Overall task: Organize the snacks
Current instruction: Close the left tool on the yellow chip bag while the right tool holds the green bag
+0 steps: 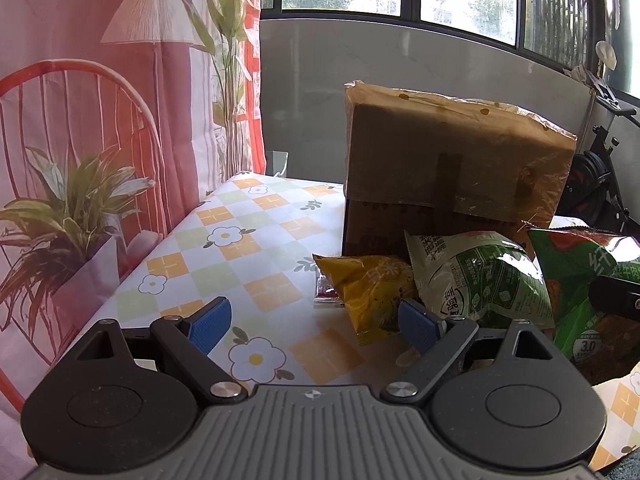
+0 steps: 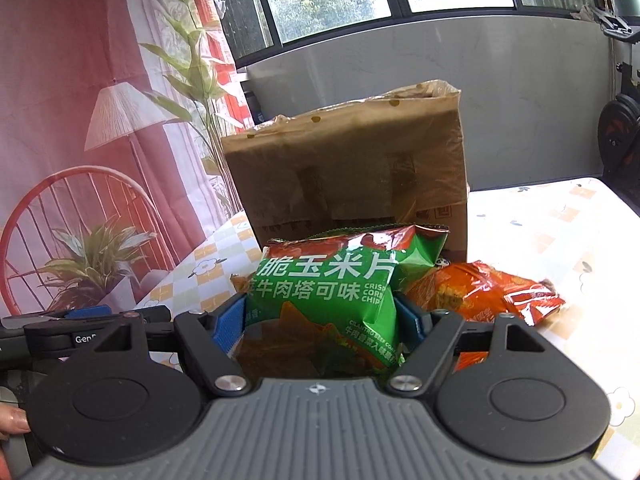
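Note:
My right gripper is shut on a green corn chips bag; the blue pads press its two sides and hold it in front of the brown cardboard box. In the left wrist view the same green bag shows at the right edge. My left gripper stands open over the tablecloth with nothing between its fingers. A yellow snack bag lies just by its right finger, with a white and green bag behind it. An orange bag lies right of the held bag.
The table has a checked cloth with flowers. A small red packet pokes out from under the yellow bag. A printed curtain hangs along the left side. An exercise bike stands behind the box at the right.

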A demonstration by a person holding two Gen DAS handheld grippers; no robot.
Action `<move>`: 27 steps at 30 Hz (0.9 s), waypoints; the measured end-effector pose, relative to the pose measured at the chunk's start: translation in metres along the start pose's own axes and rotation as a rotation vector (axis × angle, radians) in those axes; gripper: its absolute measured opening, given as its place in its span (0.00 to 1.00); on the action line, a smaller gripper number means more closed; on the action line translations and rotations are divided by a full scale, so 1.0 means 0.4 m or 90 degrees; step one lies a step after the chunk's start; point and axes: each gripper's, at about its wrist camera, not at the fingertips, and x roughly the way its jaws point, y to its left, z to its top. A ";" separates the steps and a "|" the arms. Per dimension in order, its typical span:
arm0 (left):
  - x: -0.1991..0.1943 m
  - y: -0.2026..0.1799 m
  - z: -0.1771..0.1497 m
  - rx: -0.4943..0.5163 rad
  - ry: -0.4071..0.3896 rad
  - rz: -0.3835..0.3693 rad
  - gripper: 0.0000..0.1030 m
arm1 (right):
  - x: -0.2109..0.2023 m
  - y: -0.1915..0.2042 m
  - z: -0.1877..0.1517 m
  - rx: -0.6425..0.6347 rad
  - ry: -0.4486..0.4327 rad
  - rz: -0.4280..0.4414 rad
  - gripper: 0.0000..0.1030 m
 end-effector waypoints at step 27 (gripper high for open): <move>0.189 0.010 0.128 -0.019 0.050 -0.044 0.90 | 0.159 -0.098 0.125 -0.005 0.000 0.004 0.75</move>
